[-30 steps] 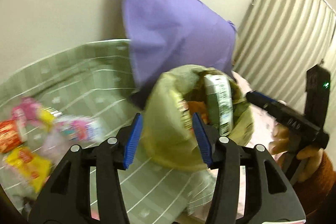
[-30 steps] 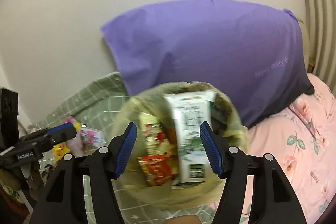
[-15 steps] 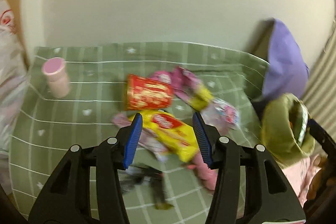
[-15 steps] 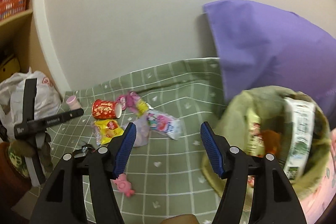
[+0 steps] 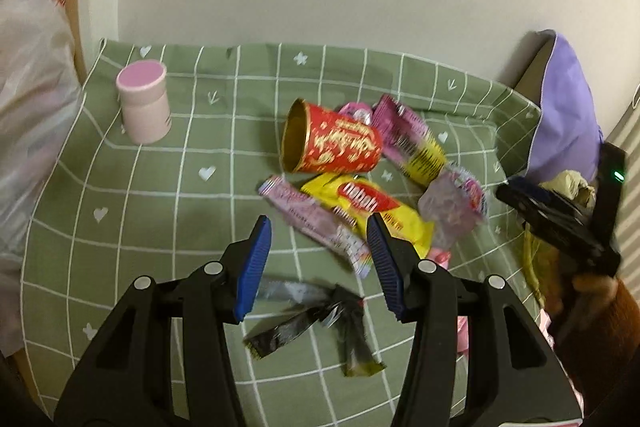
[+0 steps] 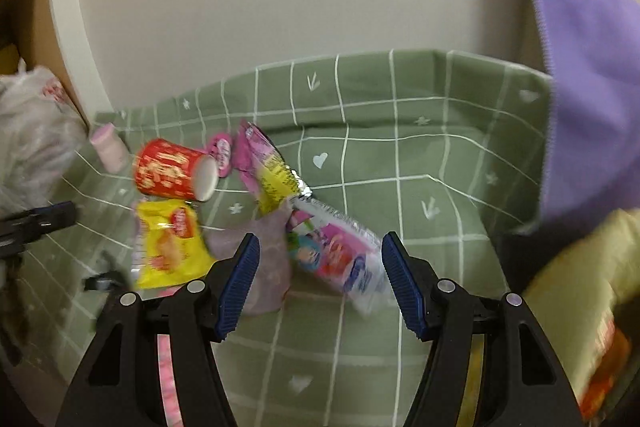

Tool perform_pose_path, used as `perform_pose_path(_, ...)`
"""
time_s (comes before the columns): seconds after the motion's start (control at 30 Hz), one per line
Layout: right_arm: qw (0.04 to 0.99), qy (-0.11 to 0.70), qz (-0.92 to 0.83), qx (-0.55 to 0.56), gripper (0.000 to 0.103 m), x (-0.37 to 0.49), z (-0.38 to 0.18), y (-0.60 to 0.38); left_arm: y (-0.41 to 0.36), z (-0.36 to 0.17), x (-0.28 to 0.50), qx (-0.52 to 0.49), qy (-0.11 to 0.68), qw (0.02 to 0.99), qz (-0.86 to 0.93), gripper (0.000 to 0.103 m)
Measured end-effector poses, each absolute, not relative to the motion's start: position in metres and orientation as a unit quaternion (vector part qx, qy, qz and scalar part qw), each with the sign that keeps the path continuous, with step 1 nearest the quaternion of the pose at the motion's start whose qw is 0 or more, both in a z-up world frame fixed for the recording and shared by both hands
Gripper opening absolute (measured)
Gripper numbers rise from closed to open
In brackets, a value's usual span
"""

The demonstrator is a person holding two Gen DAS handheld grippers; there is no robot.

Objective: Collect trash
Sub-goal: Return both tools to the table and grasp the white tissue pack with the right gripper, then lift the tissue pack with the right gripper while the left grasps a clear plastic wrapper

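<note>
Left wrist view: we take red cup (image 5: 330, 141) as landmark. Pink bottle (image 5: 143, 103) well left of cup, upright. Our left gripper (image 5: 318, 259) empty, jaws moderately apart, near side of cup; long pink wrapper (image 5: 316, 225) and yellow packet (image 5: 370, 209) lie between cup and jaws, both slanting across jaw line. Right wrist view: our right gripper (image 6: 320, 281) wide, empty; pink-white packet (image 6: 340, 253), right of cup (image 6: 172, 169), lies between pads, long axis diagonal. We judge right nearer its pick.
</note>
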State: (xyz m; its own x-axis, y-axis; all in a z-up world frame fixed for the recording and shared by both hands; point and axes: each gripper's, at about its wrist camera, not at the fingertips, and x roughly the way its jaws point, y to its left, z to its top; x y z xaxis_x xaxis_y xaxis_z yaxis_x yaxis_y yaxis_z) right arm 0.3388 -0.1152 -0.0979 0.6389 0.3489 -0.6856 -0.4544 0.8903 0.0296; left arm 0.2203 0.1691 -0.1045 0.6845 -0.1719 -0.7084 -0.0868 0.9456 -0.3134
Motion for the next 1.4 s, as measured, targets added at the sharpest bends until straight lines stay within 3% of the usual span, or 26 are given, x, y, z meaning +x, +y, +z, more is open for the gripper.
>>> perform_pose_path(0.2,0.874,0.419,0.240,-0.048,0.053,0.376,-0.135,-0.114,0.176,-0.116,0.212,-0.149,0.417,0.897,0.001,0.047)
perform_pose_path(0.5,0.827,0.470,0.309,0.012,0.053,0.311,-0.150,-0.109,0.183,-0.125,0.198,-0.146,0.428,0.892,0.016,0.047)
perform_pose_path(0.97,0.819,0.467,0.321,-0.093,0.047,0.319,-0.148,-0.088,0.178,-0.128,0.184,-0.148,0.436,0.888,0.006,0.047)
perform_pose_path(1.0,0.817,0.468,0.325,-0.091,0.044,0.321,-0.147,-0.089,0.177,-0.127,0.183,-0.149,0.436,0.888,0.006,0.047)
perform_pose_path(1.03,0.814,0.470,0.328,-0.088,0.030,0.323,-0.145,-0.087,0.176,-0.126,0.180,-0.149,0.434,0.888,0.003,0.047)
perform_pose_path(1.07,0.815,0.469,0.328,-0.087,0.024,0.322,-0.142,-0.088,0.176,-0.126,0.179,-0.147,0.433,0.889,0.002,0.047)
perform_pose_path(1.13,0.827,0.455,0.322,-0.077,0.018,0.312,-0.132,-0.094,0.174,-0.124,0.176,-0.138,0.430,0.892,-0.002,0.047)
perform_pose_path(1.4,0.872,0.421,0.247,-0.009,0.014,0.259,-0.100,-0.140,0.160,-0.127,0.176,-0.132,0.425,0.895,-0.041,0.047)
